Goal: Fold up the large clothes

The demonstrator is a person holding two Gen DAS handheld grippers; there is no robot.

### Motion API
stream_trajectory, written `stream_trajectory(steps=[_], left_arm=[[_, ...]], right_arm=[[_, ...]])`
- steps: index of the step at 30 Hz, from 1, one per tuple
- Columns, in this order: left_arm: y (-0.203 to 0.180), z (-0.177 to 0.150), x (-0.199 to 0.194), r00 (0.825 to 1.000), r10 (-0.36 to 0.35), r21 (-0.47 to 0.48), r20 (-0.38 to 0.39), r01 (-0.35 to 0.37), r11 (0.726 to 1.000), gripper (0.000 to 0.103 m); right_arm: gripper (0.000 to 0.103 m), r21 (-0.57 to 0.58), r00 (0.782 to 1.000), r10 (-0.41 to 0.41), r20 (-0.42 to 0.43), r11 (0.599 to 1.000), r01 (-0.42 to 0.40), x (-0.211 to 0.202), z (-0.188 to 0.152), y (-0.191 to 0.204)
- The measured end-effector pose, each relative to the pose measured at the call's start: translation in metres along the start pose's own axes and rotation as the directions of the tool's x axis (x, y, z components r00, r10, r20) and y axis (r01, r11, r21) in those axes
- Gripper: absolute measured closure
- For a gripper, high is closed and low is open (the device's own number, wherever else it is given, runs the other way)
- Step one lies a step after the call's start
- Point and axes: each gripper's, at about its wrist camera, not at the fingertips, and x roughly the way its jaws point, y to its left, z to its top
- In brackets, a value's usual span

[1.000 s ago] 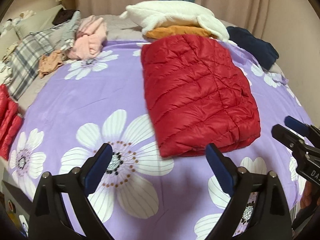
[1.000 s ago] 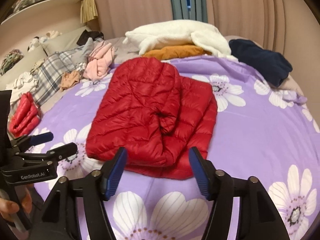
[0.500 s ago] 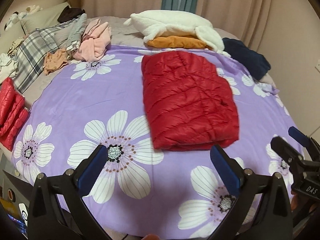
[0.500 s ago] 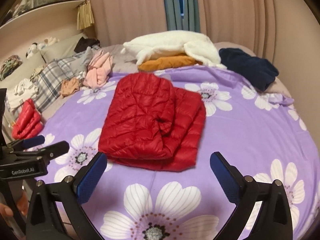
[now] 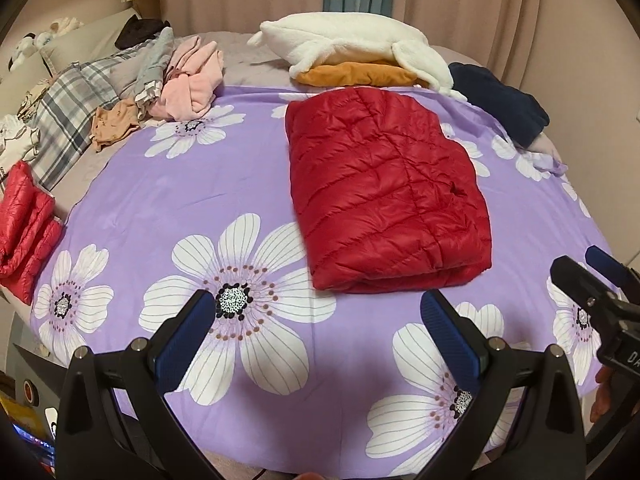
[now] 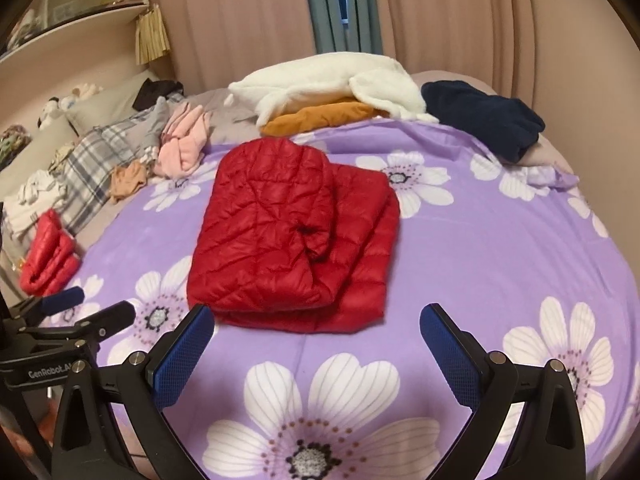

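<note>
A red quilted puffer jacket (image 5: 384,188) lies folded into a thick rectangle on the purple flowered bedspread (image 5: 208,196); it also shows in the right wrist view (image 6: 288,240). My left gripper (image 5: 318,332) is open and empty, held above the bed's near edge, short of the jacket. My right gripper (image 6: 316,344) is open and empty, just short of the jacket's near fold. Each gripper shows at the edge of the other's view: the right one (image 5: 588,276), the left one (image 6: 80,308).
A white fleece (image 5: 352,44) lies on an orange garment (image 5: 356,74) at the far side. A navy garment (image 5: 500,108) lies far right. Pink (image 5: 192,80) and plaid (image 5: 68,112) clothes pile at left. Another folded red jacket (image 5: 24,220) sits at the left edge.
Both grippers have pulled back from the jacket toward the bed's near edge. My right gripper has opened wider. The jacket lies still.
</note>
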Motion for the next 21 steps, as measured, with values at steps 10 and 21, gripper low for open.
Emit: stream_trajectory(steps=[10,21], left_arm=[[-0.001,0.002,-0.002,1.0,0.014,0.005,0.005,-0.014,1.0,0.0],[-0.005,0.004,-0.012,0.999,0.005,0.014,0.036,-0.006,1.0,0.0]], right_arm=[[0.001,-0.026,1.0,0.004,0.012,1.0,-0.003,-0.003,0.001,0.004],[0.001,-0.031,1.0,0.006,0.022,0.999,-0.005,-0.005,0.004,0.003]])
